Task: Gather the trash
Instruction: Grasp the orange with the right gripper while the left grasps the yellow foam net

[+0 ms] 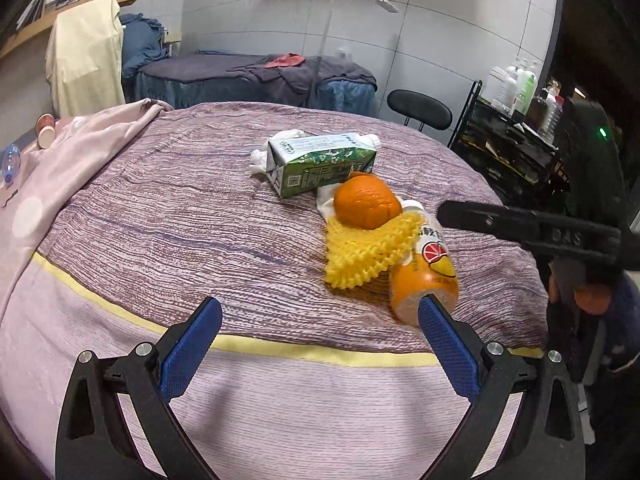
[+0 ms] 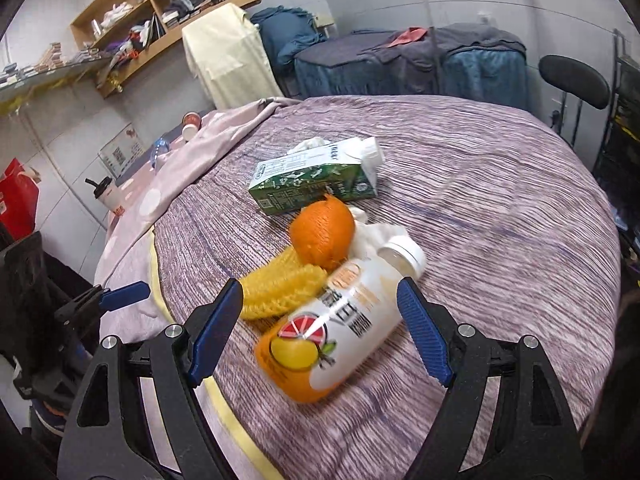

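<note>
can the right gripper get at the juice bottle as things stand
Probably yes: the right gripper is open with the bottle lying between its fingers, nothing over it; only the yellow net touches its side.

Both wrist views look steeply down, close, sharing the juice bottle (image 1: 426, 276).

Tissue (image 2: 374, 234) mostly hidden behind orange (image 2: 323, 235); bottle (image 2: 340, 328) label blurred.

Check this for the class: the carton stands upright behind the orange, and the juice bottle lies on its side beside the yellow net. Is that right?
One thing is wrong: the carton is not upright; it lies on its side behind the orange. The right wrist view shows this. The bottle does lie on its side beside the yellow net.
</note>
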Demonstrator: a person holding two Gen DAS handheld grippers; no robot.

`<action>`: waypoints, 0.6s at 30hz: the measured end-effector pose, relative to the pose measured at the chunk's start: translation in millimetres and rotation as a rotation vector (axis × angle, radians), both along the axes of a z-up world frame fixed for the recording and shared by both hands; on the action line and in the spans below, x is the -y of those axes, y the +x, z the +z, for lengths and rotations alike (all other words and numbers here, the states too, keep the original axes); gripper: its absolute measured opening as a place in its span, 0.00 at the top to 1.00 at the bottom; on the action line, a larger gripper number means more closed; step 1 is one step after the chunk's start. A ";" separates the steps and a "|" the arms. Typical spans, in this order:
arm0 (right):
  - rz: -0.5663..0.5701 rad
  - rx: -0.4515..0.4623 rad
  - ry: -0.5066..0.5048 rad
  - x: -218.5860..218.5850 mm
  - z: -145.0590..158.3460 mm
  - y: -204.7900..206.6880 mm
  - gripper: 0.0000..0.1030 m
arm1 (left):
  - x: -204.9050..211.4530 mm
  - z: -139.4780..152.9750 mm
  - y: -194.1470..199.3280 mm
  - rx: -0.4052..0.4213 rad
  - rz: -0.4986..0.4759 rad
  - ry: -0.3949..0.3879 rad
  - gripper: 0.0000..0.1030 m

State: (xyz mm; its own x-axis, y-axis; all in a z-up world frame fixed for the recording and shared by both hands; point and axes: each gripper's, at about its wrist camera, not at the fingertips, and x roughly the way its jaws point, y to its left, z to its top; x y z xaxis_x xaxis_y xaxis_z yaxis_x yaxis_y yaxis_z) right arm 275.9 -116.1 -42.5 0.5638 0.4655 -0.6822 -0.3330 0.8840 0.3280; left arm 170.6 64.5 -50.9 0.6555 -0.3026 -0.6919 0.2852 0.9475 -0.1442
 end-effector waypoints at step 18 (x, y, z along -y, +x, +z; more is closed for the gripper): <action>0.109 -0.125 -0.209 -55.8 -30.4 89.7 0.50 | 15.6 -20.6 26.7 -0.042 -0.126 0.151 0.16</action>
